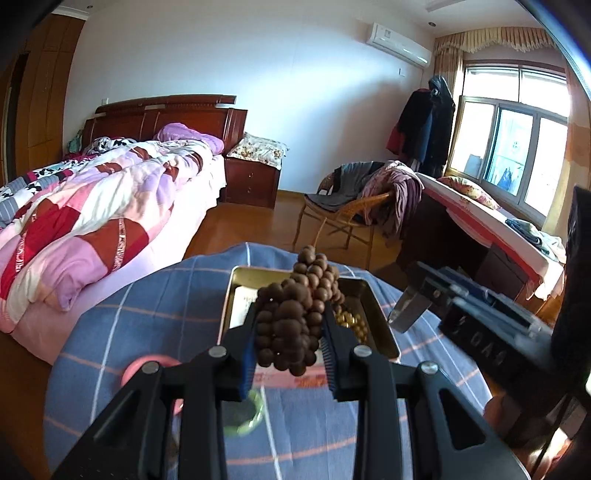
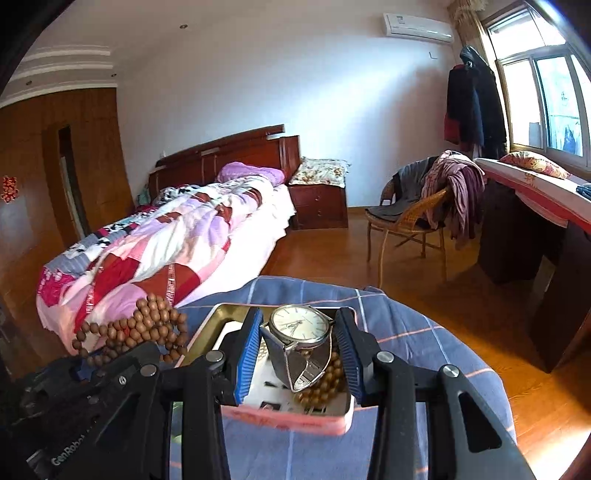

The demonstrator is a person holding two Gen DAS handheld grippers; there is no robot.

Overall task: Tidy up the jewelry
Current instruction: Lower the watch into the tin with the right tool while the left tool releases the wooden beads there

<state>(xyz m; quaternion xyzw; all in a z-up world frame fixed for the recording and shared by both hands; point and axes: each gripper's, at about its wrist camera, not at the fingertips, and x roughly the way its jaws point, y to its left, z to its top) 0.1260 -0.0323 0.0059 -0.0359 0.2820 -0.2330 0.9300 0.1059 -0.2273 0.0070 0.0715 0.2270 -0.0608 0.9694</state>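
Left hand-held gripper (image 1: 288,343): blue-padded fingers clamped on a bunched strand of brown wooden beads (image 1: 291,325), held above the tin. Right hand-held gripper (image 2: 299,350): fingers closed against a silver wristwatch (image 2: 300,326), white dial facing up, mesh strap hanging down between the pads. Both loads sit over an open gold-coloured metal tin (image 1: 380,325); a coil of lighter golden beads (image 2: 327,384) lies at the tin's right side, with printed paper on its floor. Tin has a pink outer edge and rests on the counter (image 2: 424,339), which is draped in a blue cloth with white and pink grid lines. In the left wrist view a pink round object (image 1: 138,369) and a green ring-like item (image 1: 251,413) lie on the cloth, partly hidden by the fingers. Beyond: wood floor, bed (image 2: 159,240) with a pink patchwork quilt and dark headboard, nightstand, wicker chair (image 2: 410,218) piled with clothes, window (image 1: 513,147) at right, wall air conditioner (image 2: 417,26), wooden wardrobe at left.
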